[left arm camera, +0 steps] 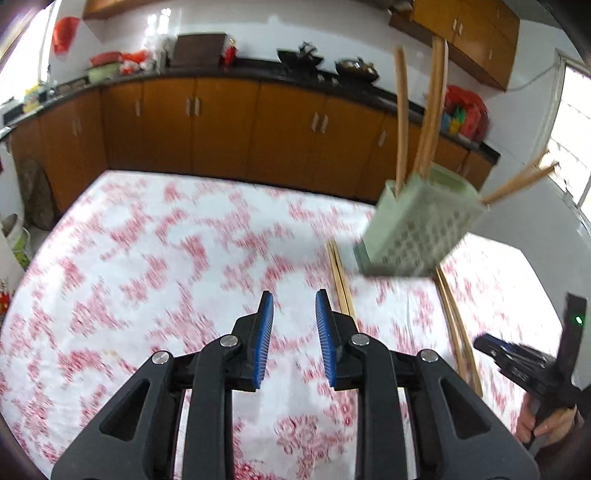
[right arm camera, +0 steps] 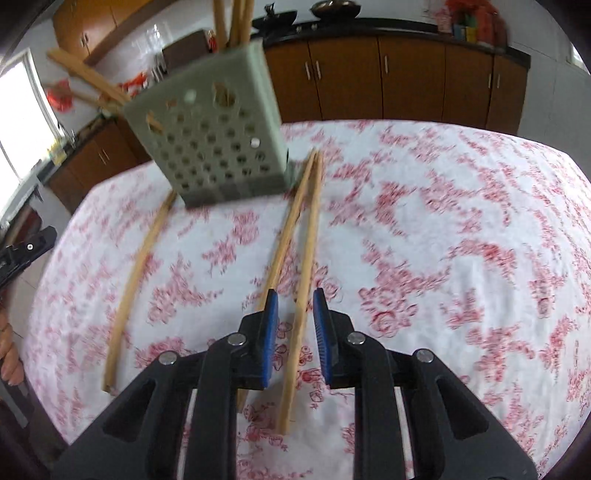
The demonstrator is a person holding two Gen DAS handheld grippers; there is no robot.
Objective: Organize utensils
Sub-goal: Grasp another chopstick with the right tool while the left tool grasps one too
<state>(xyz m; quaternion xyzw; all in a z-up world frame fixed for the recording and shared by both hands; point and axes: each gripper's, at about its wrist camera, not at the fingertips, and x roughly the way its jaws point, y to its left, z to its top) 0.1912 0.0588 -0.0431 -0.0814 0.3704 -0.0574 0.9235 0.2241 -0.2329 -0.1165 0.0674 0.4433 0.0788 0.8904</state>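
Observation:
A pale green perforated utensil holder (left arm camera: 417, 229) (right arm camera: 210, 136) stands on the table with several wooden chopsticks (left arm camera: 430, 110) (right arm camera: 232, 22) sticking out of it. More chopsticks lie flat on the cloth: a pair (right arm camera: 295, 243) (left arm camera: 341, 280) reaching under my right gripper, and others (right arm camera: 138, 280) (left arm camera: 458, 325) on the holder's other side. My left gripper (left arm camera: 294, 306) is open and empty over bare cloth. My right gripper (right arm camera: 294, 306) is open, its jaws either side of one lying chopstick, above it. The right gripper also shows in the left wrist view (left arm camera: 517, 358).
The round table (left arm camera: 147, 258) has a white cloth with red flowers. Orange-brown kitchen cabinets (left arm camera: 221, 125) with a dark counter run behind it. Woks (left arm camera: 354, 68) and red bags (left arm camera: 465, 107) sit on the counter. Both views are motion-blurred.

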